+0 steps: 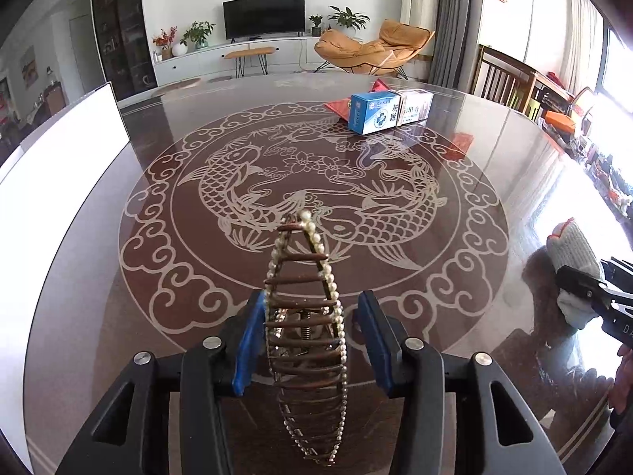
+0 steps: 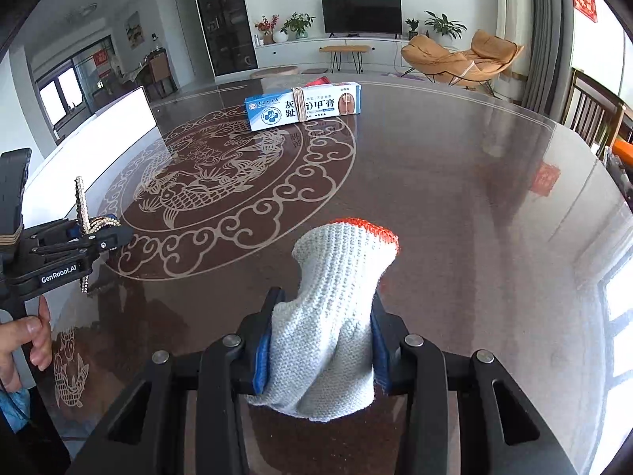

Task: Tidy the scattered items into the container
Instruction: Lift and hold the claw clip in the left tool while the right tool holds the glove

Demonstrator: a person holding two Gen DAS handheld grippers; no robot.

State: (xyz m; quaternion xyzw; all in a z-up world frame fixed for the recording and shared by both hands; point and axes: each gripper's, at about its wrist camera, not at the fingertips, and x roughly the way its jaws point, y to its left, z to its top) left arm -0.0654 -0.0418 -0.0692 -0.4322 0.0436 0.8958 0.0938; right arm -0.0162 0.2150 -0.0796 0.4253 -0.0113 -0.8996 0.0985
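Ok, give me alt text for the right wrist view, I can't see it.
The right gripper pinches a white knit glove with an orange cuff above a dark glass table etched with fish. At far left, the left gripper has a pearl hair clip between its fingers; a blue box lies beyond.

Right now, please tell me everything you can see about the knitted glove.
The knitted glove is white-grey ribbed fabric with an orange-red cuff edge at its far end. It looks soft and crumpled. The right gripper is shut on its middle, blue pads pressing both sides. The cuff points forward over the glossy dark table; whether it touches the table cannot be told.
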